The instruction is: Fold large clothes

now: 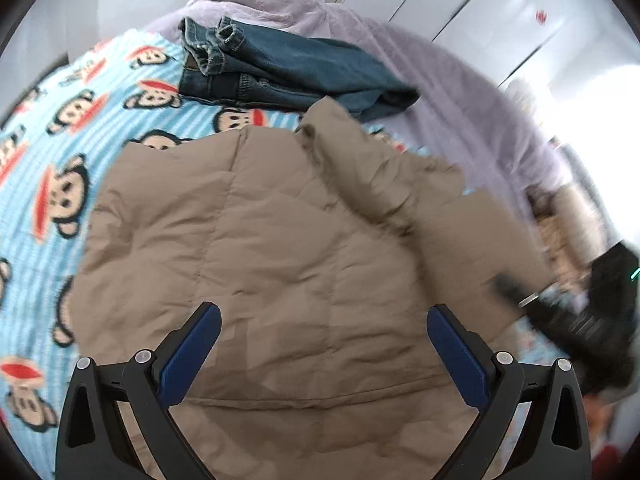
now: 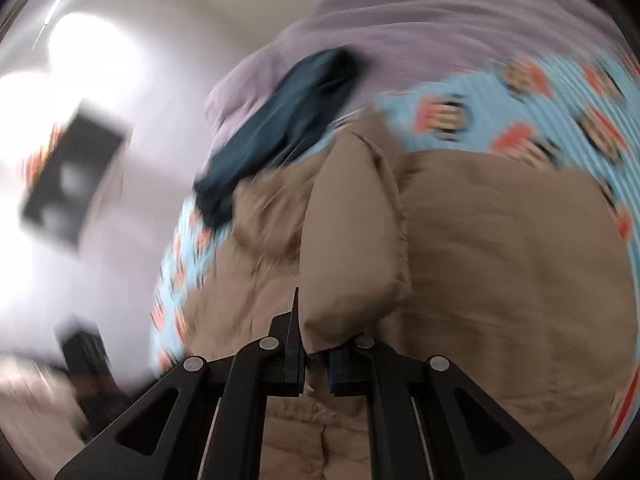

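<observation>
On the bed, a tan quilted jacket [image 1: 256,248] lies spread over the monkey-print blue sheet [image 1: 52,184], filling most of the middle of the left wrist view. Left gripper [image 1: 324,340] hangs over the jacket's lower panel, jaws spread wide, blue pads [image 1: 192,356] clear on both sides, nothing between them. Can't tell if the fingertips touch the fabric. Right gripper [image 2: 310,356] is clamped on a fold of the jacket [image 2: 500,260]: a puffy sleeve-like flap [image 2: 352,240] rises straight out from between the closed jaws and stands up from the rest of the garment. In the left wrist view the same gripper shows as a dark blurred shape [image 1: 592,312] at the jacket's right edge, with the flap [image 1: 360,168] lifted toward the middle. Folded jeans [image 1: 280,72] sit past the jacket toward the far edge of the sheet, one end just beside or touching the jacket's top corner; they lie partly against a lilac fleece blanket [image 1: 440,80] bunched along the far side of the bed. Right wrist view is heavily motion-blurred; jeans [image 2: 288,120] and blanket [image 2: 440,20] still readable, room off the bed's left side not.
</observation>
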`<state>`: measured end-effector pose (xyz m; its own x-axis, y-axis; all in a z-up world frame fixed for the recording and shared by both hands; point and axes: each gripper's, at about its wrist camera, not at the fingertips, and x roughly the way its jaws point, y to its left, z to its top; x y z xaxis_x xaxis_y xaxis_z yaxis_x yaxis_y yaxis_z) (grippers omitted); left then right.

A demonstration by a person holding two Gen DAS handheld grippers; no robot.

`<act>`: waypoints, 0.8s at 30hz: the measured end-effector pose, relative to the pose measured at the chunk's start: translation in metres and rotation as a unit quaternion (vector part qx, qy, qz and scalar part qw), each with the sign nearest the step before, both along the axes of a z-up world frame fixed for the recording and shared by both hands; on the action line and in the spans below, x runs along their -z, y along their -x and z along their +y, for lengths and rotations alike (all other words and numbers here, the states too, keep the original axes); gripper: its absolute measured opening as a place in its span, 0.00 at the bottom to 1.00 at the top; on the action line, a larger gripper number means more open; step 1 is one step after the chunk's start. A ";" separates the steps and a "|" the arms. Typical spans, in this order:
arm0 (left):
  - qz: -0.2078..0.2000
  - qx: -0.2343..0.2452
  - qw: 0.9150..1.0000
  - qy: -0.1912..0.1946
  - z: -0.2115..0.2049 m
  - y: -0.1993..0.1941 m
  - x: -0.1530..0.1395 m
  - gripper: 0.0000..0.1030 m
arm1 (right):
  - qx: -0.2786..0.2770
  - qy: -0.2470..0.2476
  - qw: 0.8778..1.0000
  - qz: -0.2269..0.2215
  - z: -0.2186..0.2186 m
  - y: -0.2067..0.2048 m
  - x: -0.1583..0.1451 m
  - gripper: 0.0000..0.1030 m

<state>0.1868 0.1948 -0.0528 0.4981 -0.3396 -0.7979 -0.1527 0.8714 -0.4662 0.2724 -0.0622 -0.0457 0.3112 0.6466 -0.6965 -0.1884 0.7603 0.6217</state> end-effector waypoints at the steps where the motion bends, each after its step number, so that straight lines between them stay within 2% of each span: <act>1: -0.004 0.000 1.000 0.021 0.005 -0.001 -0.001 1.00 | -0.022 0.015 1.000 -0.004 0.011 0.006 0.001 0.08; 3: -0.008 0.007 0.999 0.044 0.007 -0.004 -0.001 1.00 | -0.063 0.049 0.997 -0.007 0.040 0.013 0.010 0.10; 6: -0.004 0.025 0.996 0.086 0.008 -0.008 0.003 1.00 | -0.094 0.088 0.992 0.008 0.061 0.024 0.026 0.16; 7: -0.003 0.030 0.994 0.102 0.006 -0.009 0.005 1.00 | -0.100 0.095 0.990 0.014 0.062 0.026 0.027 0.31; 8: -0.002 0.036 0.993 0.115 0.003 -0.010 0.006 1.00 | -0.106 0.102 0.989 0.019 0.063 0.030 0.028 0.58; 9: -0.003 0.040 0.991 0.125 0.000 -0.011 0.007 1.00 | -0.111 0.104 0.988 0.021 0.062 0.034 0.029 0.71; 10: -0.002 0.049 0.989 0.141 -0.003 -0.013 0.009 1.00 | -0.113 0.101 0.988 0.016 0.061 0.037 0.027 0.79; 13: 0.010 0.063 0.984 0.165 -0.014 -0.021 0.017 1.00 | -0.114 0.094 0.989 0.029 0.041 0.047 0.025 0.79; 16: 0.032 0.070 0.989 0.129 -0.026 -0.030 0.027 1.00 | -0.066 0.058 0.994 0.069 -0.005 0.050 0.027 0.79; 18: 0.048 0.074 0.991 0.103 -0.031 -0.033 0.034 1.00 | -0.006 0.021 0.993 0.113 -0.050 0.054 0.035 0.79; 21: 0.061 0.068 0.992 0.084 -0.036 -0.035 0.042 1.00 | 0.072 -0.029 0.982 0.171 -0.110 0.062 0.055 0.79; 23: 0.063 0.063 0.993 0.081 -0.039 -0.037 0.042 1.00 | 0.108 -0.049 0.974 0.191 -0.136 0.066 0.066 0.79; 24: 0.064 0.063 0.993 0.077 -0.041 -0.039 0.042 0.97 | 0.126 -0.059 0.970 0.198 -0.148 0.066 0.070 0.79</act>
<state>0.2254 0.1538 -0.0952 0.3416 -0.5164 -0.7852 -0.1133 0.8068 -0.5799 0.2064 -0.2100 -0.1158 0.1936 0.6675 -0.7190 0.2651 0.6700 0.6934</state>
